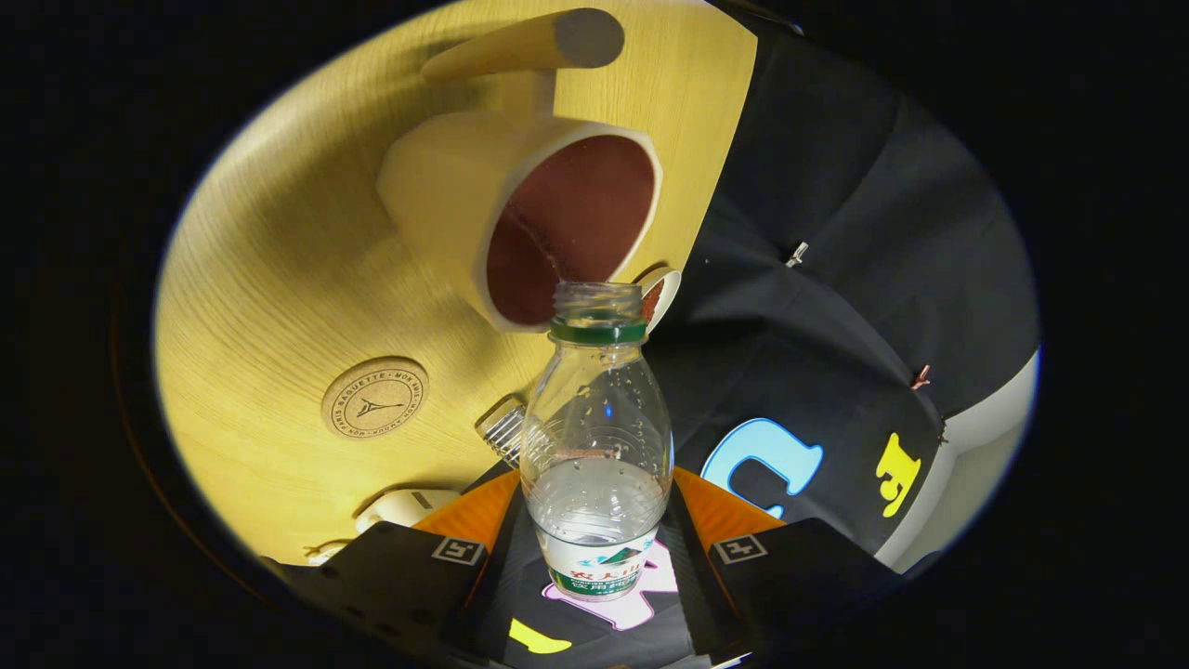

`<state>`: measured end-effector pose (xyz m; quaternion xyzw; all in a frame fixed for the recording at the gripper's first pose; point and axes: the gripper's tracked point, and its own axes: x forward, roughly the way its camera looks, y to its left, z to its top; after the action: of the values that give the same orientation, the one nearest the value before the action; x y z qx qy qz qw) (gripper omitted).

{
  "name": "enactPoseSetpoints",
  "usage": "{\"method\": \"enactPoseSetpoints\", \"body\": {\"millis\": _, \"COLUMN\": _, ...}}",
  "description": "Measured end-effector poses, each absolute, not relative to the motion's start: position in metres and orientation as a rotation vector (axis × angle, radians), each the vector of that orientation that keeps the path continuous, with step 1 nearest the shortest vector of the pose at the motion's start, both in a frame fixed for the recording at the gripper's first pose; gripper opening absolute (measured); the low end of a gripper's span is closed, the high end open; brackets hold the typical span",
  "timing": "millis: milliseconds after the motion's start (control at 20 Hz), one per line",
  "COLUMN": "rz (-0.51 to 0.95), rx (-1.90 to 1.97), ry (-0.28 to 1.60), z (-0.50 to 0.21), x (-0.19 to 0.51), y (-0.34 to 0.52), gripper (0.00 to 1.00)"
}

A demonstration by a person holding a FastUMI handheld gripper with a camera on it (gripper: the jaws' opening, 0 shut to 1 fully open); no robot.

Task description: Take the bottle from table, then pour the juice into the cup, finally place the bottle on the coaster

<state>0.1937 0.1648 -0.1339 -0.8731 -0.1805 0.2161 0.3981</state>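
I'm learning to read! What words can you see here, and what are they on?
"BAGUETTE": on the coaster, in its ring of tiny letters; the rest is too small to read.
On the bottle: writing too blurred to read.
On the gripper, shut on the bottle: square markers, no words.

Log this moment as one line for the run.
phase: pouring | claw: shut on clear plastic bottle | bottle mouth by cream cup | round wooden coaster: bare

Clear uncapped bottle (pixel 595 437), partly filled, mouth by the cream cup (pixel 520 218), seemingly empty; round coaster (pixel 375 398) nearby.
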Motion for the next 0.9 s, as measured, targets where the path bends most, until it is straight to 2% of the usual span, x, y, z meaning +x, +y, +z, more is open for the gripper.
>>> {"method": "enactPoseSetpoints", "body": {"millis": 350, "rz": 0.558, "rx": -2.273, "ry": -0.567, "z": -0.126, "x": 0.186, "y": 0.177, "gripper": 0.74}}
{"method": "enactPoseSetpoints", "body": {"millis": 900, "rz": 0.571, "rx": -2.298, "ry": -0.612, "z": -0.121, "x": 0.179, "y": 0.182, "gripper": 0.74}}
